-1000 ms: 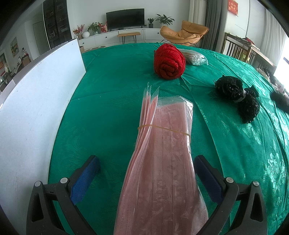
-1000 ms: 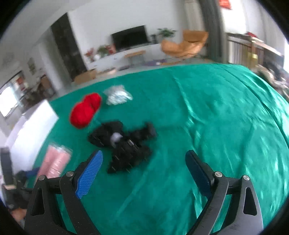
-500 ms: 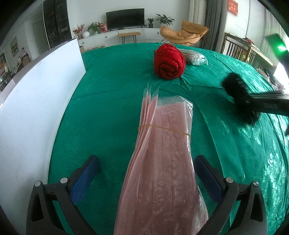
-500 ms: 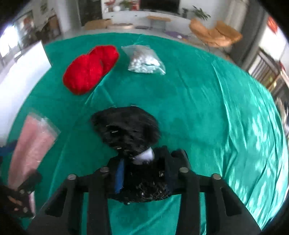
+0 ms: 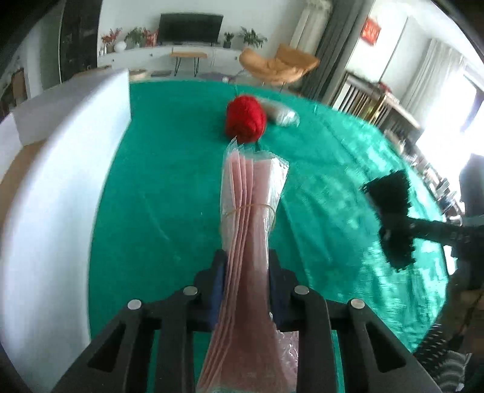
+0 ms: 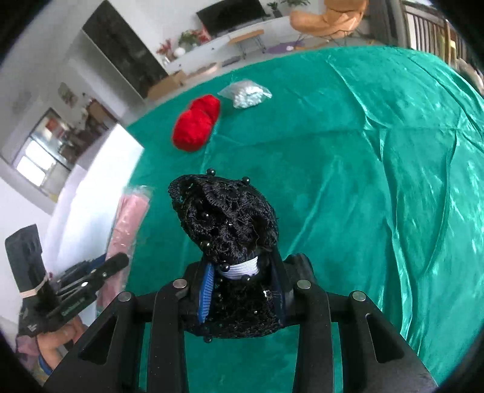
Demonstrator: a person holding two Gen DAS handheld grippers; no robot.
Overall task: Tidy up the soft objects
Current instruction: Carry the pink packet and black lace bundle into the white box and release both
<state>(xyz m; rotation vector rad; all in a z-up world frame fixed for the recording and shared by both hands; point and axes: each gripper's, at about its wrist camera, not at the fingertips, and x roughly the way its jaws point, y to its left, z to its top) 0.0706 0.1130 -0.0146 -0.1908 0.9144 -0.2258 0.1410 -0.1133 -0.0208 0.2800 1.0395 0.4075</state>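
Left gripper [image 5: 246, 282]: jaws clamped on the near part of the pink pack, blue pads pressed into both its sides; seen from the right wrist view it sits low at the left edge, beside the white board
Pink pack [image 5: 249, 229]: a flat stack of pink sheets in clear plastic, standing on edge between the left jaws, a thin rubber band [image 5: 249, 208] around it past the fingertips; its far end points toward the red yarn, and whether that end rests on the cloth I cannot tell
Right gripper [image 6: 245, 285]: jaws closed on the black lace bundle at its narrow waist, where a white band [image 6: 242, 269] wraps it
Black lace bundle [image 6: 225, 223]: dark beaded lace, one puffed half fanning out ahead of the fingertips, the other half bunched behind the pads; in the left wrist view it hangs above the cloth on the right side, gripped from the right
Green tablecloth [image 6: 378, 169]: shiny, creased, covering the whole work surface
White board [image 5: 57, 193]: stands upright along the left side of the cloth, just beside the pink pack's side of the table
Red yarn [image 5: 245, 118]: a fuzzy ball lying on the cloth beyond the pink pack's far end, well apart from the lace bundle
Clear bag [image 6: 245, 93]: holds small white pieces, lies just behind the red yarn, close to it or touching
Far room: an orange chair [image 5: 278, 65] and a dark television [image 5: 190, 24] beyond the table
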